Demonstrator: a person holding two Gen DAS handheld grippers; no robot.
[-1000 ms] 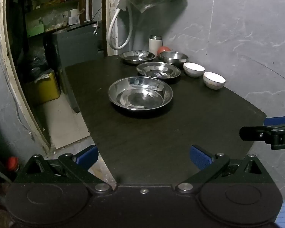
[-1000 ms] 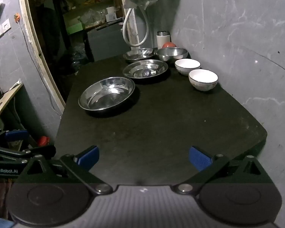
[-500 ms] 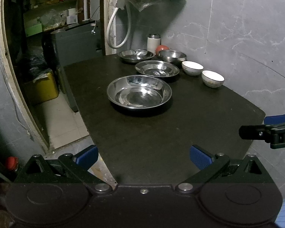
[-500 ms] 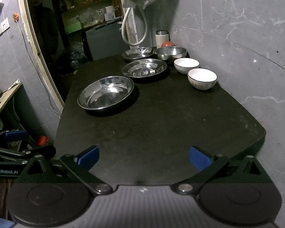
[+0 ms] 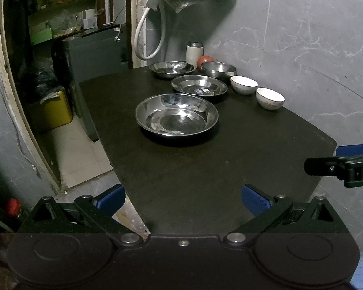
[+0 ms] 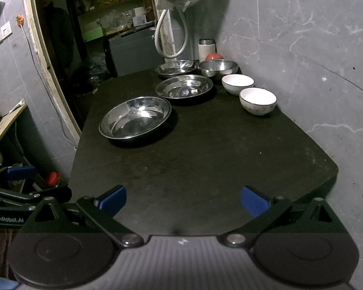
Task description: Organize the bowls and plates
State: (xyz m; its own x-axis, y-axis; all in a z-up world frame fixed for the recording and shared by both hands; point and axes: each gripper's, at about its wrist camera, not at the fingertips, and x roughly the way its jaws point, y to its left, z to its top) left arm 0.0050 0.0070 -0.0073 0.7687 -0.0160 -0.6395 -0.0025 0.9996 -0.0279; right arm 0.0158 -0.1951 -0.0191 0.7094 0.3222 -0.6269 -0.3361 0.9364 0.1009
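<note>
On the dark table point(image 5: 205, 174) point(image 6: 205, 169) stand three steel plates: a near one point(image 5: 176, 117) point(image 6: 135, 118), a middle one point(image 5: 199, 85) point(image 6: 184, 86) and a far one point(image 5: 171, 68) point(image 6: 175, 67). A steel bowl point(image 5: 218, 68) point(image 6: 217, 67) and two white bowls point(image 5: 244, 84) point(image 5: 269, 97) point(image 6: 237, 83) point(image 6: 257, 100) stand along the right wall. My left gripper point(image 5: 183, 198) is open and empty over the table's near edge. My right gripper point(image 6: 183, 199) is open and empty there too, to the right of the left one.
A white flask point(image 5: 194, 52) point(image 6: 207, 48) and a red round thing point(image 5: 205, 60) point(image 6: 214, 56) stand at the table's far end. A grey wall runs along the right. A doorway, a yellow container point(image 5: 52, 111) and floor lie to the left.
Both grippers have shifted slightly; the dishes sit a little lower-left in the left view and barely differ in the right view. Nothing on the table has moved.
</note>
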